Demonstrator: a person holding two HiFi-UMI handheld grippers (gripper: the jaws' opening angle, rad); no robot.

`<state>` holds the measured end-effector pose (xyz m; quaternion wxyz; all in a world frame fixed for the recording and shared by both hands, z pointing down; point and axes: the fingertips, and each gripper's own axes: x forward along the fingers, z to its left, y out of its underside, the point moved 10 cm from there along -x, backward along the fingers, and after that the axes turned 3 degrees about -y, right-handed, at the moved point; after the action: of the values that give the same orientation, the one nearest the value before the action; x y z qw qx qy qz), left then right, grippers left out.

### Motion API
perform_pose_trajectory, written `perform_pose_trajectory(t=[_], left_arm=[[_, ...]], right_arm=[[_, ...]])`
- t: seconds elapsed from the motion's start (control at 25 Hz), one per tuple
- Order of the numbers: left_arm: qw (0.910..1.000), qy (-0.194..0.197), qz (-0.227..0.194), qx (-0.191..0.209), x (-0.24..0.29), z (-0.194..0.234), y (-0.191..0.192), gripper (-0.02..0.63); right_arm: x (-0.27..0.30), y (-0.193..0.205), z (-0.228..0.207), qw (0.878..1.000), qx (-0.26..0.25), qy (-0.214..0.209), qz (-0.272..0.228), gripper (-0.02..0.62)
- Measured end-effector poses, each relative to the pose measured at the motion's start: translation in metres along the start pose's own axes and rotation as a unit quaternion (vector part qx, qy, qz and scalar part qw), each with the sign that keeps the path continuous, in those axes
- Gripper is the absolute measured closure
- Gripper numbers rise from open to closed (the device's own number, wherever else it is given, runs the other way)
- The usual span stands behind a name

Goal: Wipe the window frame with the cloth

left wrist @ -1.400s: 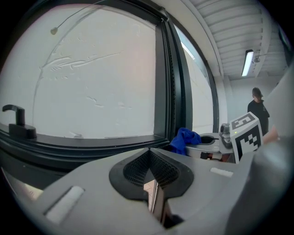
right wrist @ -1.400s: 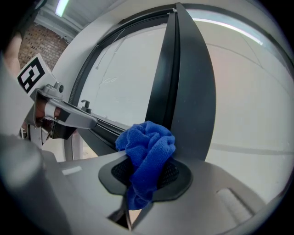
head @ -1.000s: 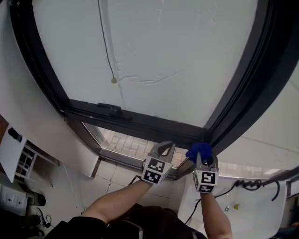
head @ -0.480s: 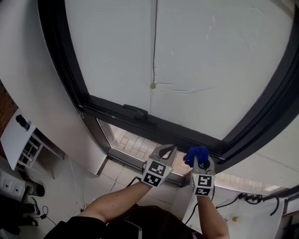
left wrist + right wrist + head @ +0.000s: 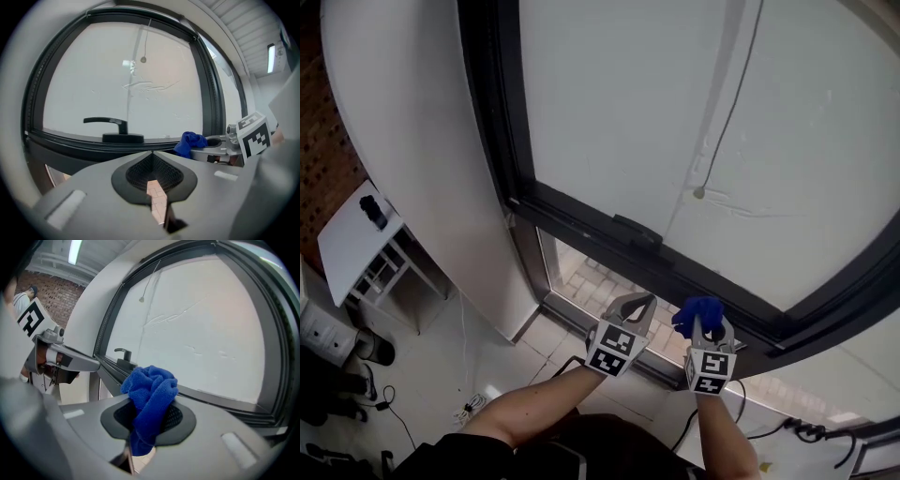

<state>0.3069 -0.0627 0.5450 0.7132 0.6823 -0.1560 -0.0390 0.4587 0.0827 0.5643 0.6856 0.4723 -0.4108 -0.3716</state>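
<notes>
Gripping blue cloth (image 5: 697, 311), right tongs (image 5: 704, 325) near window frame (image 5: 581, 225).

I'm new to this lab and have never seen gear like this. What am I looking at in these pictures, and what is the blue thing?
There is no robot here. A person holds a two-jaw gripper in each hand. The head view comes from a camera on the person's head, looking down at both arms. The two gripper views come from cameras riding on the grippers, each looking along its own jaws. The cubes with black-and-white squares are parts of the grippers. The left gripper has its jaws together with nothing between them. The right gripper is pinching a bunched blue cloth. In front of them is a dark window frame with a black handle on its lower bar. A cord hangs in front of the pale pane.
</notes>
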Motion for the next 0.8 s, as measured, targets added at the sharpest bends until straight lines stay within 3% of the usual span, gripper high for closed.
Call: perform_pose_trajectory(t=[0.32, 0.8], left_arm=[[0.998, -0.062, -0.001, -0.013, -0.037, 0.074, 0.006, 0.613], [0.9941, -0.106, -0.007, -0.022, -0.069, 0.148, 0.013, 0.612]], right_arm=[[0.049, -0.021, 0.054, 0.999, -0.012, -0.036, 0.0, 0.514], [0.097, -0.047, 0.114, 0.998, -0.015, -0.068, -0.011, 0.514]])
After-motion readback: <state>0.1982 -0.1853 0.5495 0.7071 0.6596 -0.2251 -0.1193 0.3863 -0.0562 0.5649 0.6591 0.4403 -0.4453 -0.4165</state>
